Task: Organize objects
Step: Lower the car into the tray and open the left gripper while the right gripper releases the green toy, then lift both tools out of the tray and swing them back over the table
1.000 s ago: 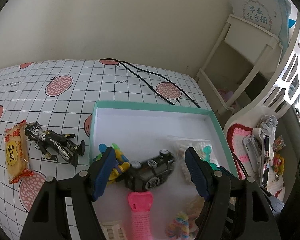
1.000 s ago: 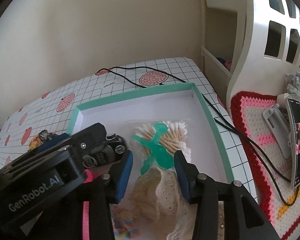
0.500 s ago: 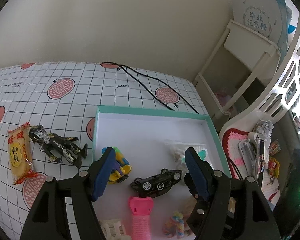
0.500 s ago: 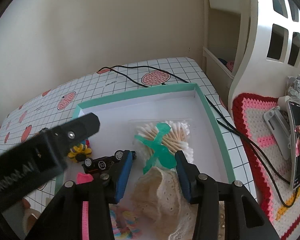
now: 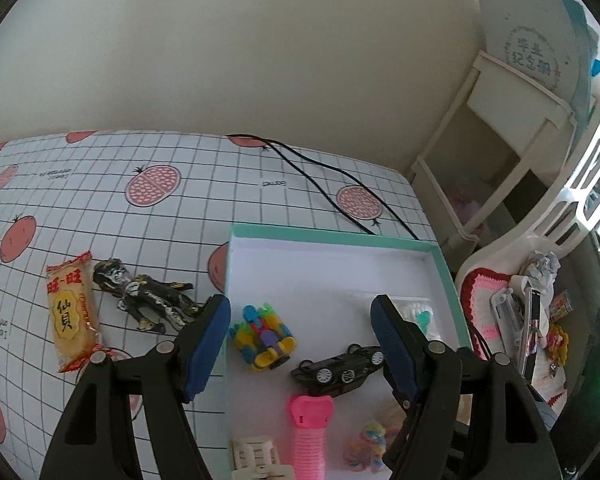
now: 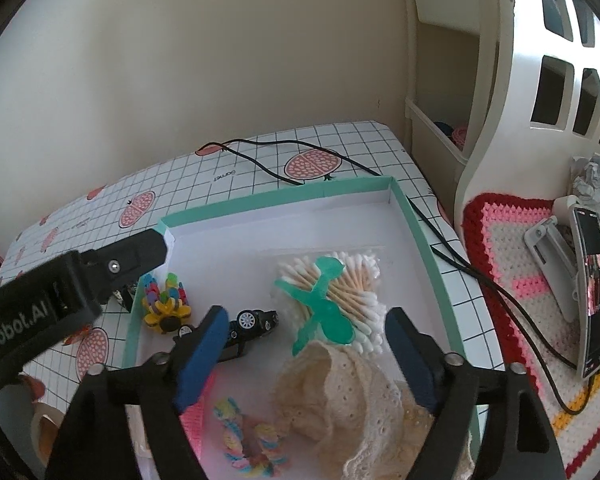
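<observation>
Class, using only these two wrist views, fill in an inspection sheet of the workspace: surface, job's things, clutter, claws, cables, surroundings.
Surface: table under a grid cloth printed with fruit.
Job's things: green-rimmed box holding a black toy car, a multicoloured block toy, a bag of cotton swabs, a green figure and lace cloth. Outside it lie a dark action figure and a snack packet.
Clutter: nothing seen.
Claws: left claw open, empty; right claw open, empty.
Cables: black cable runs across the table behind the box.
Surroundings: white shelf; phone on a stand on a crocheted mat.
</observation>
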`<state>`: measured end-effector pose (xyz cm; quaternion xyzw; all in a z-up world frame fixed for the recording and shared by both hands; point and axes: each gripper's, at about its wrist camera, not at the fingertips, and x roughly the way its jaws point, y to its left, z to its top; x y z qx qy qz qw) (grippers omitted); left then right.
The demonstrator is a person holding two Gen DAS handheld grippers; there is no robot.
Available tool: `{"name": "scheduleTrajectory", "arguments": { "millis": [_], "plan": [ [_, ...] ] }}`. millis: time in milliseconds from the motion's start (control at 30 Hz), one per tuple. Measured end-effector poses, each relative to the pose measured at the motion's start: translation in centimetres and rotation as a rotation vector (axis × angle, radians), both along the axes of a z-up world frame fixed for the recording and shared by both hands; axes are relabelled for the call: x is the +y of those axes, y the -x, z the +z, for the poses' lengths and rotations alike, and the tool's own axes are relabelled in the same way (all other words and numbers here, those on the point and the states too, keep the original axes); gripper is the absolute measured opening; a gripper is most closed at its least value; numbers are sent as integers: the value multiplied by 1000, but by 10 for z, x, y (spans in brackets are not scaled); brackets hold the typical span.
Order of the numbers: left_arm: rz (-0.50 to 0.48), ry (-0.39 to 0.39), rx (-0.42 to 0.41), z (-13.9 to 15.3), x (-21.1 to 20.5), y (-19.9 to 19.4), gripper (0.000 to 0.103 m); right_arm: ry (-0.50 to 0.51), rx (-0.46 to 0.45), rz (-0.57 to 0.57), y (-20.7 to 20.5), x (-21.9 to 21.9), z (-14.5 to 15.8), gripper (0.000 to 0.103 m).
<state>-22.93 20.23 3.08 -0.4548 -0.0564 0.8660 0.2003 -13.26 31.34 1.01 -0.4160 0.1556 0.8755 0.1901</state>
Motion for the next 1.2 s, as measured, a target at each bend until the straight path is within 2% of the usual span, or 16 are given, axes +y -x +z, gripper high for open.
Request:
{"name": "scheduleTrajectory", "arguments": {
  "millis": [200, 267, 367, 433, 600, 733, 900, 1200],
  "plan": [
    [18, -6, -23, -1, -7, 4, 75, -8, 9, -9, 0, 1, 1, 100],
    [25, -4, -25, -1, -9, 5, 83, -10, 8, -11, 1, 0, 1, 100],
    [30, 0, -27, -1, -12, 6, 85, -14, 8, -13, 1, -1, 1, 103],
    [44, 10, -25, -2, -16, 7, 91, -19, 10, -21, 2, -1, 1, 103],
    [59, 14, -13, -1, -26, 9, 92, -27, 15, -35, 3, -3, 1, 103],
    [73, -3, -7, 2, -39, 11, 99, -40, 13, -46, 5, -5, 1, 103],
    [106, -34, -23, 7, -62, 18, 99, -55, 21, -58, 4, -6, 11, 103],
    [243, -38, -20, 10, -124, 32, 99, -76, 114, -67, 4, -17, 49, 103]
  ]
}}
